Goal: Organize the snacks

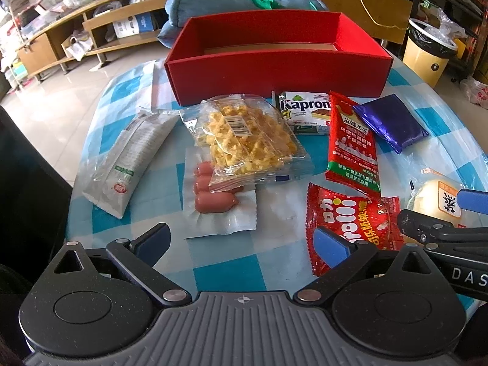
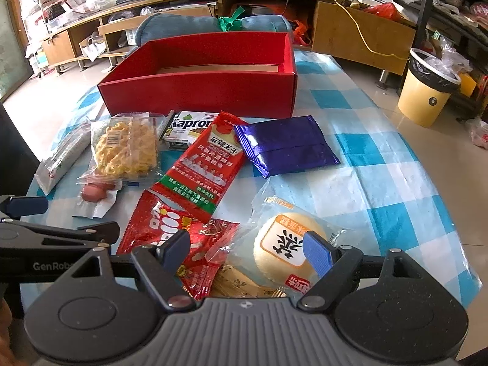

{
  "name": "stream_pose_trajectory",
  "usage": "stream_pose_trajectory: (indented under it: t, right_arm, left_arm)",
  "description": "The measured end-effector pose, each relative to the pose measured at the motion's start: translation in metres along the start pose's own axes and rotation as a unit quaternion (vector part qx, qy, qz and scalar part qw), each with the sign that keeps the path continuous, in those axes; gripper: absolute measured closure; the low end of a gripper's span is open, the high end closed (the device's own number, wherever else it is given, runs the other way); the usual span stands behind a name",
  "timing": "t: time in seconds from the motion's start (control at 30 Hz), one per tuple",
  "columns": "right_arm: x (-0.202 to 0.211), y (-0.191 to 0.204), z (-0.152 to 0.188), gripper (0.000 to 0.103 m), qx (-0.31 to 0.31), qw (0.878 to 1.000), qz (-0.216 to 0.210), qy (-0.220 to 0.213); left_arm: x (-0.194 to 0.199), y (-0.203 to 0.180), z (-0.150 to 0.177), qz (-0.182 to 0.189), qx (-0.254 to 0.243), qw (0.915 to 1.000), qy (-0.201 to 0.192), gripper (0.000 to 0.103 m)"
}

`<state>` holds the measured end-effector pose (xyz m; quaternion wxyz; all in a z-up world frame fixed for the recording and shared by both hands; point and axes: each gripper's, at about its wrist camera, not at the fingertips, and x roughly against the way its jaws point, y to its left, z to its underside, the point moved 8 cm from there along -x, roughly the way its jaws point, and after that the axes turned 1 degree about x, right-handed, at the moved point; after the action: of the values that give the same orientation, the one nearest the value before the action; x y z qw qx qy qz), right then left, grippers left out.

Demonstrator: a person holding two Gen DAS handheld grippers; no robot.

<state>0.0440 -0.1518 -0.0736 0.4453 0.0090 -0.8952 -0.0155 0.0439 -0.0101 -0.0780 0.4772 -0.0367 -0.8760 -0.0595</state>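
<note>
An empty red box (image 1: 274, 76) (image 2: 198, 91) stands at the far side of the table. In front of it lie snacks: a white pack (image 1: 128, 158), clear waffle packs (image 1: 244, 137) (image 2: 125, 146), sausages (image 1: 213, 201), a Kapron box (image 1: 305, 113), a red strip pack (image 1: 353, 143) (image 2: 207, 164), a purple pouch (image 1: 393, 122) (image 2: 286, 146), a red candy bag (image 1: 353, 225) (image 2: 183, 231) and a wrapped bun (image 2: 286, 247) (image 1: 436, 198). My left gripper (image 1: 244, 244) is open above the near table. My right gripper (image 2: 247, 250) is open, hovering near the bun and candy bag.
The table wears a blue and white checked cloth (image 2: 381, 183). A blue cushion (image 1: 213, 3) lies behind the box. A yellow bin (image 2: 427, 91) stands on the floor to the right. Wooden shelves (image 1: 76, 30) line the back wall.
</note>
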Motion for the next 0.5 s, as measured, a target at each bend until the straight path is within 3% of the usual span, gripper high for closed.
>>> stream_pose_trajectory:
  t: [0.5]
  right_arm:
    - [0.0018, -0.0086, 0.0013, 0.027, -0.005, 1.000, 0.001, 0.002]
  left_arm:
    - [-0.0005, -0.0092, -0.0019, 0.007, -0.011, 0.9999, 0.000, 0.002]
